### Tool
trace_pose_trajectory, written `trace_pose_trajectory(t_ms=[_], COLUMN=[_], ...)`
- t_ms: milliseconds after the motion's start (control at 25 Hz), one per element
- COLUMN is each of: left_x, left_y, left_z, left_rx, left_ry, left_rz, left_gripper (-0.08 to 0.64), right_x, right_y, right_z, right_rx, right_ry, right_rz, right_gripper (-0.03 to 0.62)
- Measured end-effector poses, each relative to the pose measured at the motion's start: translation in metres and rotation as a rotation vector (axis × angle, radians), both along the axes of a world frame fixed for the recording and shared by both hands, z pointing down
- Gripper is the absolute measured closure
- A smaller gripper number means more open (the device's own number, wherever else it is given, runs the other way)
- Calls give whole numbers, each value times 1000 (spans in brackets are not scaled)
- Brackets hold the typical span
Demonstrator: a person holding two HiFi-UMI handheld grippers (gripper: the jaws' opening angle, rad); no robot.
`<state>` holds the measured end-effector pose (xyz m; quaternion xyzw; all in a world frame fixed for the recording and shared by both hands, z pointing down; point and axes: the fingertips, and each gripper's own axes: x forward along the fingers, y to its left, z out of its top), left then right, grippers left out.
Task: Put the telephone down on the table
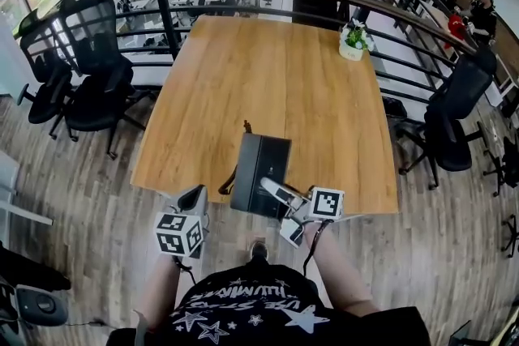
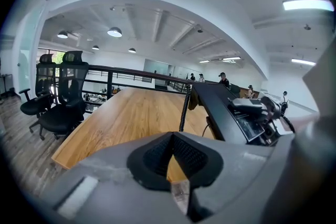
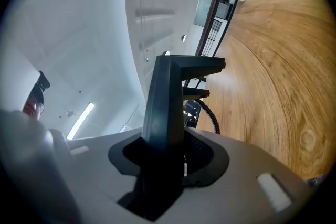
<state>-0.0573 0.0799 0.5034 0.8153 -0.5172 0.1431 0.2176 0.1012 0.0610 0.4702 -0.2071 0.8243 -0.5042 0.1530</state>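
Right claw [image 3: 167,159] pinching the black telephone [image 3: 164,102] (over the table's [image 1: 268,77] near edge); left claw [image 2: 173,164] pressed together, empty.

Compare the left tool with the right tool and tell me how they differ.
The left tool has its jaws together on nothing; the right tool is clamped on the black telephone. In the head view, the left tool hangs short of the table's near edge, while the right tool reaches in over that edge. Both are grey and carry a marker cube.
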Motion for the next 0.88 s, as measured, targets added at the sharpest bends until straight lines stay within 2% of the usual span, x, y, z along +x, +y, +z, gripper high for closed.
trace_pose_trajectory(t_ms=[240, 440, 680, 880], left_x=[13, 17, 1, -1], left_y=[-40, -51, -60, -86], left_z=[1, 7, 10, 5], left_rx=[8, -10, -22, -17], left_ry=[-9, 3, 0, 4], left_rz=[-41, -82, -114, -104], left_gripper=[558, 558, 558, 558], right_x=[15, 18, 5, -2], right_y=[-39, -56, -68, -93], right_z=[3, 9, 18, 13], right_rx=[12, 11, -22, -5], right_ry=[5, 9, -1, -4], right_rz=[-34, -64, -82, -85], right_gripper=[430, 430, 430, 430])
